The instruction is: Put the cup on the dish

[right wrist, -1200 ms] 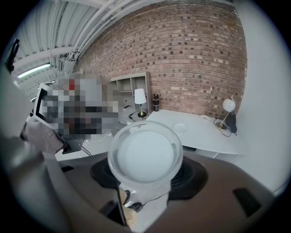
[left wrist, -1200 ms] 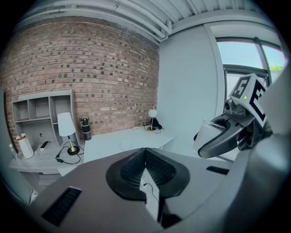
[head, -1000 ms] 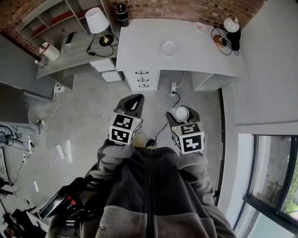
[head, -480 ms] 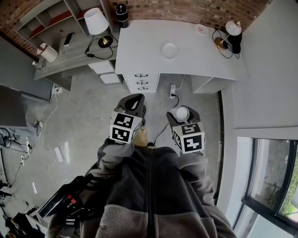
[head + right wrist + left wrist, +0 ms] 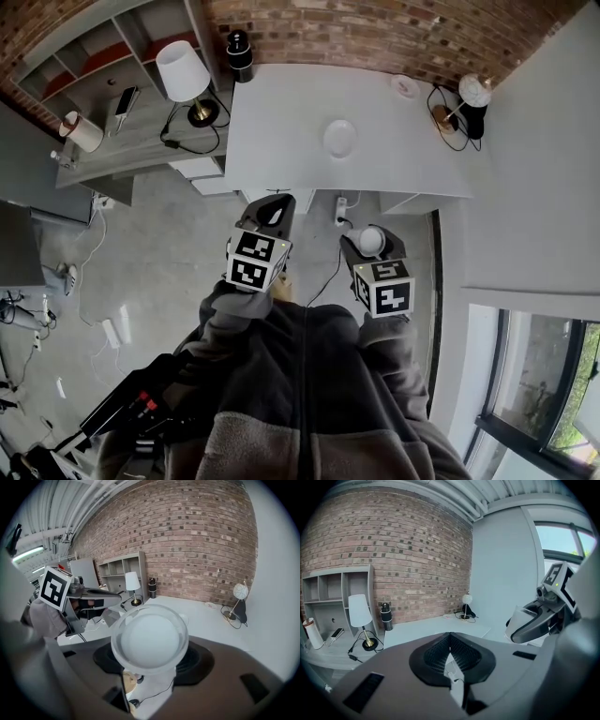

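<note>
A white dish (image 5: pixel 339 139) lies near the middle of a white desk (image 5: pixel 281 131), well ahead of both grippers. My right gripper (image 5: pixel 371 242) is shut on a white cup (image 5: pixel 369 240), held in the air over the floor in front of the desk. In the right gripper view the cup (image 5: pixel 150 641) fills the space between the jaws, mouth towards the camera, and hides most of the dish (image 5: pixel 183 619). My left gripper (image 5: pixel 270 212) hangs beside it, shut and holding nothing; its jaws meet in the left gripper view (image 5: pixel 450 641).
On the desk's back edge stand a black bottle (image 5: pixel 238 50), a small saucer (image 5: pixel 405 85) and a globe lamp (image 5: pixel 473 92) with its cable. A white table lamp (image 5: pixel 184 70) and a shelf unit (image 5: pixel 94 84) are to the left. Cables (image 5: pixel 328 262) run across the floor below the desk.
The desk and dish have drawn closer and lower in the head view as the person moves forward. Both grippers keep their pose, the cup still held in the right one.
</note>
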